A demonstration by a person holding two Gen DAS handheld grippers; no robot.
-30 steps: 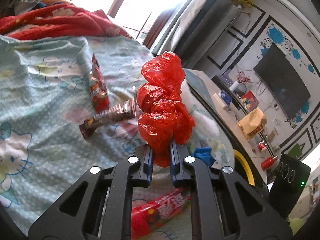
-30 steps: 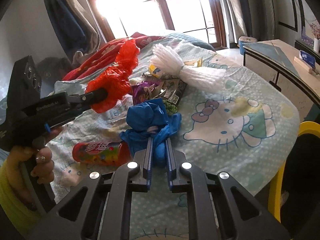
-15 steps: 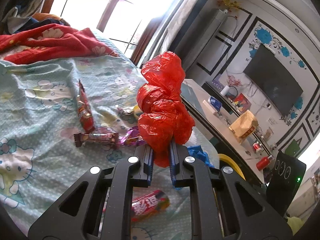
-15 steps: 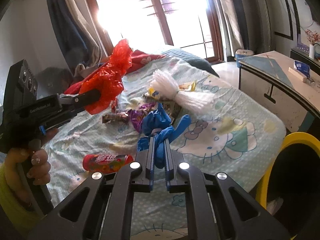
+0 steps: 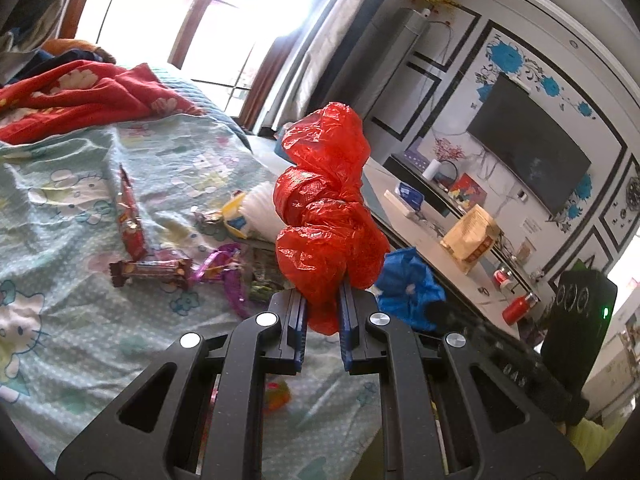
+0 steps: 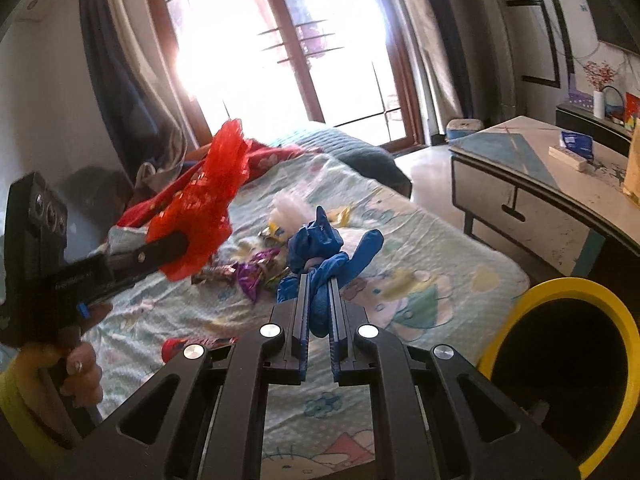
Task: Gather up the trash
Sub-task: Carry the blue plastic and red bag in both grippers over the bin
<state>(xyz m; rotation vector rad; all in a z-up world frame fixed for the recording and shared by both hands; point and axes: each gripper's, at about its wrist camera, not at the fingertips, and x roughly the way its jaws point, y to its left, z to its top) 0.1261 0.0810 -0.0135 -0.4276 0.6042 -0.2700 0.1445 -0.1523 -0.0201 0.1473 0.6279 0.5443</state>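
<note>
Your right tool [image 6: 318, 300] is clenched on the crumpled blue plastic bag [image 6: 324, 248], held up off the bed [image 6: 420, 248]. The yellow-rimmed trash bin [image 6: 576, 364] sits low and to the right of that tool, mouth facing it — so the right hand is the nearer one and should probably drop first. Your left tool [image 5: 323, 304] grips the red plastic bag [image 5: 326, 216], bunched upright, farther left over the bed. Candy wrappers [image 5: 150, 270] and a purple wrapper [image 6: 256, 270] lie on the sheet, not yet collected.
</note>
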